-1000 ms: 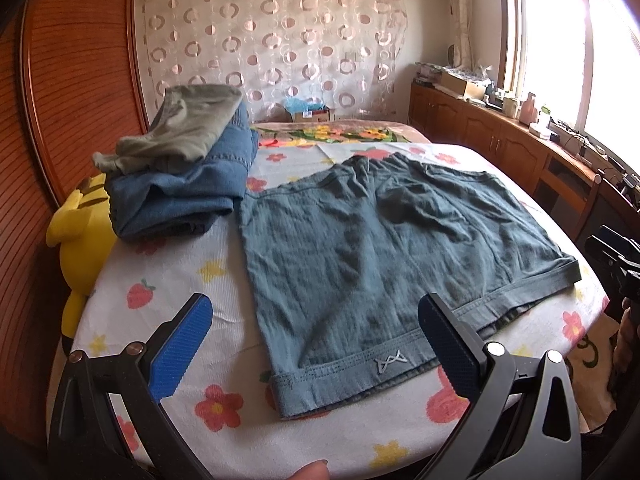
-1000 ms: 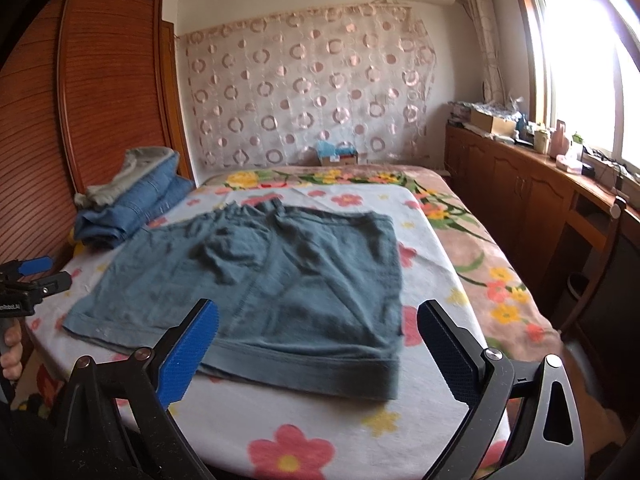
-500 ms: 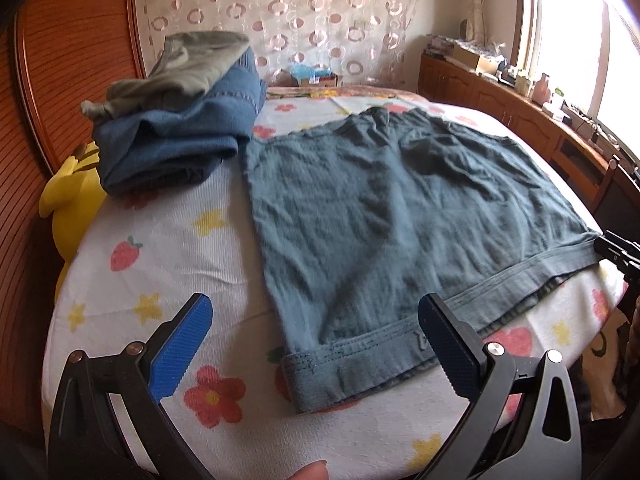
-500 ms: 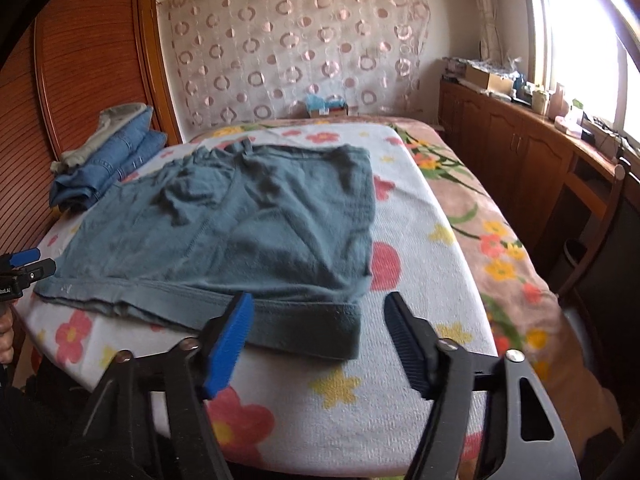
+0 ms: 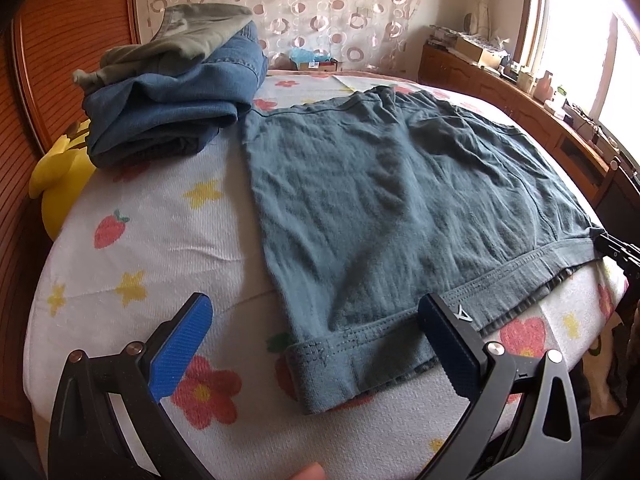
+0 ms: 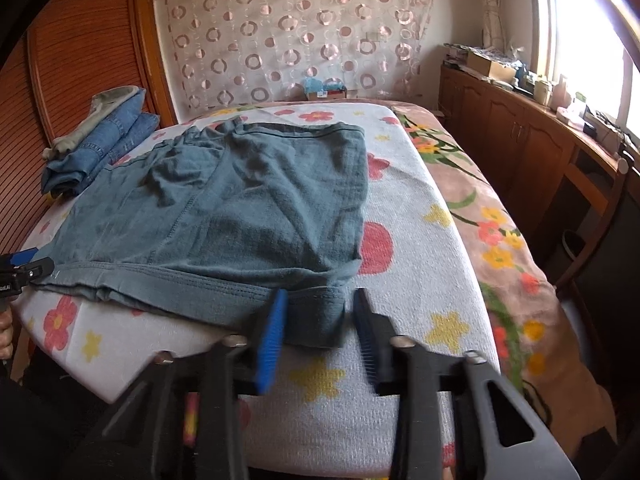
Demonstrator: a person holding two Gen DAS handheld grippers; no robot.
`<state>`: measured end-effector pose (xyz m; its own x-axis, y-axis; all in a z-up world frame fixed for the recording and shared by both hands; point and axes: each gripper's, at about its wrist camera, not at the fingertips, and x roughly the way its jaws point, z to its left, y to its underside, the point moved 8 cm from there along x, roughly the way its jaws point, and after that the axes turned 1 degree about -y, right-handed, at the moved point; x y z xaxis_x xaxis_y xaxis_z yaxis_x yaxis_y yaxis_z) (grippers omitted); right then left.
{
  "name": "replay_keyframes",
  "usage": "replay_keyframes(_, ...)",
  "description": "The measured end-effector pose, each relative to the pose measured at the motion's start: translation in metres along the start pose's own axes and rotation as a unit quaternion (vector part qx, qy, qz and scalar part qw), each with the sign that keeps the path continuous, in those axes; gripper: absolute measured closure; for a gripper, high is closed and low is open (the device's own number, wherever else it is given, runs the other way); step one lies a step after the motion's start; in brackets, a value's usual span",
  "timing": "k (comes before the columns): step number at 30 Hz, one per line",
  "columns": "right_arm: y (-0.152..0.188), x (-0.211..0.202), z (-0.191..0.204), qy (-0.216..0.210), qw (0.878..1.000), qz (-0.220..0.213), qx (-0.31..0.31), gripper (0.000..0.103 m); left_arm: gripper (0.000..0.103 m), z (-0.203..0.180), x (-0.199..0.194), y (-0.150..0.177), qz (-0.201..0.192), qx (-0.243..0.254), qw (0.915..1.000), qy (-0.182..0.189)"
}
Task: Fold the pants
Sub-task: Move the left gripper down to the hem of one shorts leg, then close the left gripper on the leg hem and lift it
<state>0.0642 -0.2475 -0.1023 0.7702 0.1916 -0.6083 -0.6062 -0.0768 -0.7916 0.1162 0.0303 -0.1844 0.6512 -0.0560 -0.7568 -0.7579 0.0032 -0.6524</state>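
Observation:
Teal pants lie flat on the flowered bed cover, hem toward me. My left gripper hangs open just above the hem's near left corner, its blue pads wide apart and clear of the cloth. In the right wrist view the pants reach down to my right gripper. Its jaws are closing around the hem's right corner, which sits between the pads with a small gap on the right side. The left gripper shows at the far left edge of that view.
A stack of folded jeans and a grey garment sits at the back left, touching the pants' waist corner. A yellow plush toy is wedged against the wooden headboard. Wooden cabinets line the window side.
Both grippers have dropped closer to the near hem. The right jaws have narrowed from wide open to a small gap around the hem corner. The left jaws stay wide.

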Motion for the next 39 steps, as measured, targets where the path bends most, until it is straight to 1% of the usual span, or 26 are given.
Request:
replay_keyframes(1,0.0,0.001,-0.001,0.003,1.0,-0.003,-0.002,0.086,0.0,0.0,0.0,0.0,-0.001,0.0,1.0,0.0)
replay_keyframes(2,0.0,0.0,-0.002,0.006,1.0,-0.005,-0.003,0.089,0.0,0.0,0.0,-0.001,-0.003,0.001,1.0,0.002)
replay_keyframes(7,-0.001,-0.01,-0.003,-0.004,1.0,-0.013,-0.007,0.094,0.0,0.0,-0.001,0.0,-0.015,0.006,0.9999,0.006)
replay_keyframes(12,0.004,-0.013,-0.003,-0.003,1.0,-0.01,-0.006,0.094,0.0,0.0,-0.004,0.004,-0.028,0.017,0.9994,0.013)
replay_keyframes(15,0.003,-0.009,-0.007,-0.001,1.0,-0.009,0.008,0.094,0.0,0.001,-0.005,0.004,-0.015,0.024,0.9995,0.016)
replay_keyframes(16,0.003,-0.011,-0.008,0.001,1.0,-0.01,0.011,0.091,0.0,0.003,-0.007,0.005,-0.01,0.022,0.9996,0.016)
replay_keyframes(18,-0.001,-0.015,-0.005,0.006,1.0,-0.015,0.011,0.088,0.0,0.01,-0.013,0.003,-0.017,0.013,0.9996,0.02)
replay_keyframes(20,-0.005,-0.019,0.002,0.009,1.0,-0.022,0.003,0.087,0.0,0.014,-0.02,0.001,-0.024,0.002,0.999,0.038)
replay_keyframes(22,-0.008,-0.022,0.006,0.011,1.0,-0.028,0.0,0.084,0.0,0.018,-0.026,0.002,-0.028,-0.005,0.9985,0.047)
replay_keyframes(23,-0.009,-0.023,0.007,0.011,0.999,-0.031,0.001,0.083,0.007,0.019,-0.028,0.003,-0.03,-0.005,0.9984,0.047)
replay_keyframes(27,-0.01,-0.026,0.013,0.003,0.999,-0.04,0.0,0.076,0.016,0.021,-0.031,0.012,-0.025,-0.007,0.9983,0.052)
replay_keyframes(28,-0.009,-0.027,0.014,0.002,0.999,-0.041,-0.001,0.073,0.019,0.021,-0.031,0.014,-0.023,-0.008,0.9983,0.053)
replay_keyframes(29,-0.01,-0.027,0.015,0.002,0.999,-0.041,-0.003,0.072,0.024,0.021,-0.031,0.015,-0.022,-0.008,0.9983,0.053)
replay_keyframes(30,-0.009,-0.027,0.016,0.0,0.999,-0.042,-0.004,0.07,0.027,0.021,-0.03,0.017,-0.021,-0.007,0.9984,0.053)
replay_keyframes(32,-0.009,-0.025,0.017,-0.002,0.999,-0.041,-0.006,0.07,0.045,0.021,-0.03,0.017,-0.022,-0.007,0.9982,0.055)
replay_keyframes(33,-0.009,-0.024,0.017,-0.002,0.999,-0.04,-0.007,0.069,0.047,0.021,-0.03,0.017,-0.023,-0.007,0.9981,0.056)
replay_keyframes(35,-0.01,-0.024,0.017,-0.001,0.999,-0.039,-0.008,0.069,0.055,0.02,-0.03,0.016,-0.023,-0.005,0.9979,0.06)
replay_keyframes(39,-0.011,-0.023,0.017,-0.001,0.999,-0.036,-0.01,0.068,0.062,0.016,-0.029,0.016,-0.024,0.004,0.9977,0.064)
